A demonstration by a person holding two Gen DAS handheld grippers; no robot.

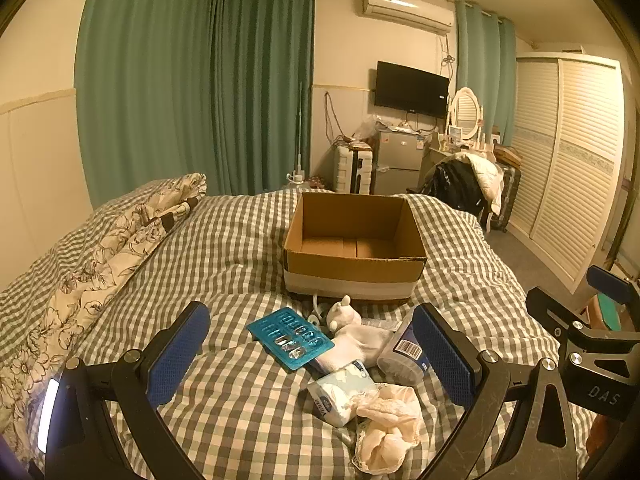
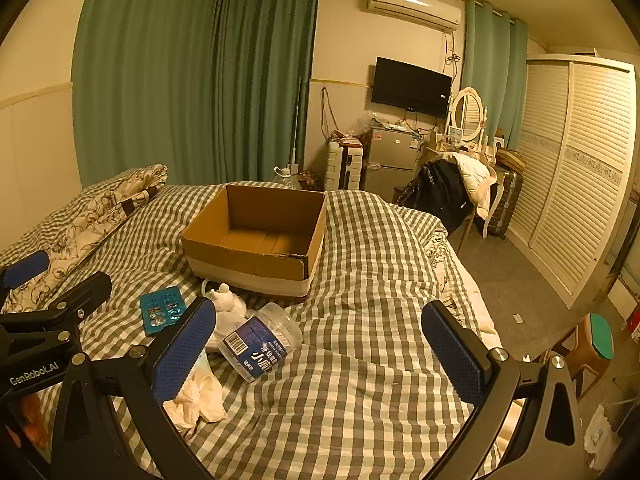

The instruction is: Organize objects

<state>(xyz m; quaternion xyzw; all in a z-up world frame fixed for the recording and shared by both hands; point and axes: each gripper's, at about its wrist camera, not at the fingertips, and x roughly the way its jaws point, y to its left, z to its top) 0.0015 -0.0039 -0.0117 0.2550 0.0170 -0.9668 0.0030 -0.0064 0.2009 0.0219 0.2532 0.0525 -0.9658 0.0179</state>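
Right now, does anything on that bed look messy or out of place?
Yes. The cardboard box sits empty while the things meant for it lie jumbled in front: a blue blister pack, a white plush toy, a plastic jar tipped on its side, a tissue pack and crumpled cloth.

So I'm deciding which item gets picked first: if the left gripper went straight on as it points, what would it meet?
Probably the blue blister pack or the white plush toy beside it; the left gripper, jaws wide open, points at that pile. Depth is unclear.
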